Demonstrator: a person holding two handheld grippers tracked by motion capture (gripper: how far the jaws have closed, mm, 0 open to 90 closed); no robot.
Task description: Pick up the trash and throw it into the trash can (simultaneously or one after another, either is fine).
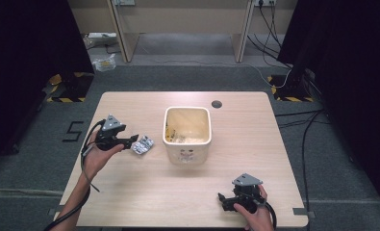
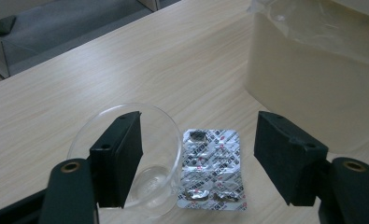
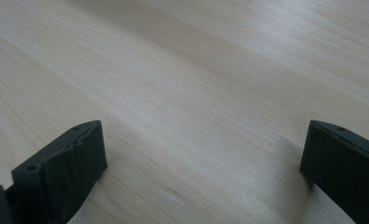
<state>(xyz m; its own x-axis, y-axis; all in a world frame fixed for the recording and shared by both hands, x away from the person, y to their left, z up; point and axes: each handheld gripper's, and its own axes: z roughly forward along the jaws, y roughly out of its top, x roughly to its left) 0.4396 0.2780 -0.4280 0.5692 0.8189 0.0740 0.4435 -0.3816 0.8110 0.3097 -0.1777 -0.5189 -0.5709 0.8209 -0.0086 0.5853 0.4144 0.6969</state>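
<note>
Between spread left tongs (image 2: 198,158): blister pack (image 2: 212,170) flat on table (image 2: 79,84); right tongs (image 3: 203,172) spread, grasping nothing.

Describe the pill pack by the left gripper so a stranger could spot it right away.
Find the cream bin in the middle of the table; the blister pack lies flat to its left, between the left gripper's open jaws. Unlike the clear plastic cup beside it, it is silvery foil with print.

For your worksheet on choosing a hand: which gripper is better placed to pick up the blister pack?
Left. The left gripper is open with the blister pack between its jaws; the right gripper is near the table's front edge.
</note>
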